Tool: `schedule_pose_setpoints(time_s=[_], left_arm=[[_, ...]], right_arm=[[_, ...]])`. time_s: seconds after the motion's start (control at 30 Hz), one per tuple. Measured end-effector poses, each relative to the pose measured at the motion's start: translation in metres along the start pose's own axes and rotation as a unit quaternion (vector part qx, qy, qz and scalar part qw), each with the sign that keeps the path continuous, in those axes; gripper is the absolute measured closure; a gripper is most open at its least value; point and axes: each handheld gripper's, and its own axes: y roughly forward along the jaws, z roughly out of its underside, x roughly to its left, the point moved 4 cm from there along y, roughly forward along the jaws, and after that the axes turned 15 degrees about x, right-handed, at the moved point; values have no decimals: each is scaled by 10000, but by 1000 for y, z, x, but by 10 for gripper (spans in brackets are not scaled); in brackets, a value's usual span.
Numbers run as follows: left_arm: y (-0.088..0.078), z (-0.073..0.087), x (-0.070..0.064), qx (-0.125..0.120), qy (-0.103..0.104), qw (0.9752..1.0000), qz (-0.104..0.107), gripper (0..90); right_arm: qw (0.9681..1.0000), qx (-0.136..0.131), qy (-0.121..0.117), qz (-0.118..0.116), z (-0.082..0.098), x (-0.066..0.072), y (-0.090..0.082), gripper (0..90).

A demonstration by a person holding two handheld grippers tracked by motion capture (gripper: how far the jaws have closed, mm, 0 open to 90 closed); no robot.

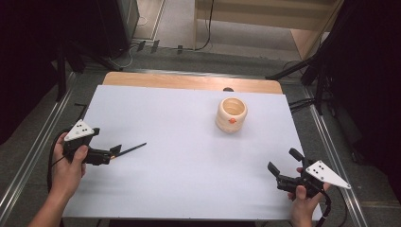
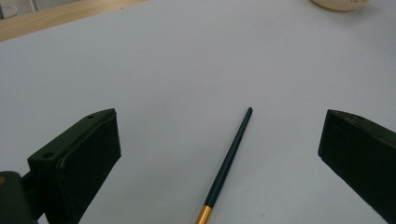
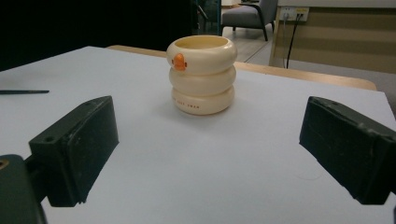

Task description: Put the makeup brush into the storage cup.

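Observation:
A thin dark brush (image 1: 131, 149) with a gold band lies on the white mat (image 1: 189, 161) at the left. My left gripper (image 1: 112, 153) is open at the brush's near end. In the left gripper view the brush (image 2: 231, 156) lies flat between the wide-apart jaws of the left gripper (image 2: 217, 135), touching neither. A cream ringed cup (image 1: 231, 115) with an orange mark stands upright at the back right. My right gripper (image 1: 283, 160) is open near the front right corner, holding nothing. In the right gripper view the cup (image 3: 201, 74) stands well ahead of the right gripper (image 3: 208, 116).
The mat covers a wooden table (image 1: 189, 81) whose far edge shows bare wood. Metal rails (image 1: 331, 142) run along both sides. Dark stands and cables (image 1: 302, 71) sit beyond the table. The brush's tip (image 3: 23, 92) shows at the far left of the right gripper view.

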Motion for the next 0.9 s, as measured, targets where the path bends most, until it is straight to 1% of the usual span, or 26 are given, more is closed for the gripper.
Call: schedule_pose_setpoints(time_s=[0.1, 0.17, 0.27, 0.37, 0.4, 0.43, 0.5, 0.53, 0.63, 0.7, 0.73, 0.77, 0.8, 0.83, 0.87, 0.9], left_arm=[[5, -5, -1, 185, 63, 9998, 56, 0], [9, -7, -1, 419, 94, 9991, 70, 0], [16, -9, -2, 736, 107, 9972, 107, 0], [22, -11, -3, 1027, 238, 9944, 65, 0], [24, -12, -3, 1099, 296, 9935, 55, 0], [25, -13, -4, 1152, 302, 9929, 64, 0], [29, -15, -5, 1344, 382, 9902, 53, 0], [31, -16, -6, 1408, 403, 9892, 48, 0], [36, -19, -7, 1646, 528, 9849, 24, 0], [40, -22, -8, 1786, 587, 9822, 47, 0], [42, -22, -9, 1875, 626, 9802, 40, 0], [44, -24, -10, 1984, 728, 9774, 43, 0], [45, -24, -11, 2051, 763, 9758, 51, 0], [47, -24, -12, 2149, 800, 9733, 62, 0], [49, -25, -13, 2282, 850, 9699, 48, 2], [51, -25, -14, 2366, 876, 9676, 55, 11]], right_arm=[[10000, 24, 14, -11, 0, 0, 1, 49], [10000, 46, 1, 0, 0, 0, 1, 49], [10000, 50, -1, -2, 1, 0, 2, 48], [10000, 66, 11, -21, 1, 0, 3, 48], [10000, 78, 5, -16, 1, 0, 3, 48], [10000, 79, -10, -15, 1, 0, 3, 48], [10000, 86, -16, -20, 1, 1, 3, 47], [10000, 85, -18, -22, 0, 1, 3, 47], [10000, 95, 3, -21, 1, 1, 4, 47], [9999, 105, 8, -24, 1, 0, 5, 47], [9999, 120, 28, -32, 1, 0, 5, 47], [9999, 125, 22, -28, 1, 0, 5, 47], [9999, 129, 15, -30, 1, 0, 5, 47], [9999, 126, 7, -28, 1, 0, 5, 47], [9999, 124, 4, -31, 1, 0, 5, 47], [9999, 130, 7, -34, 1, 0, 5, 48]])
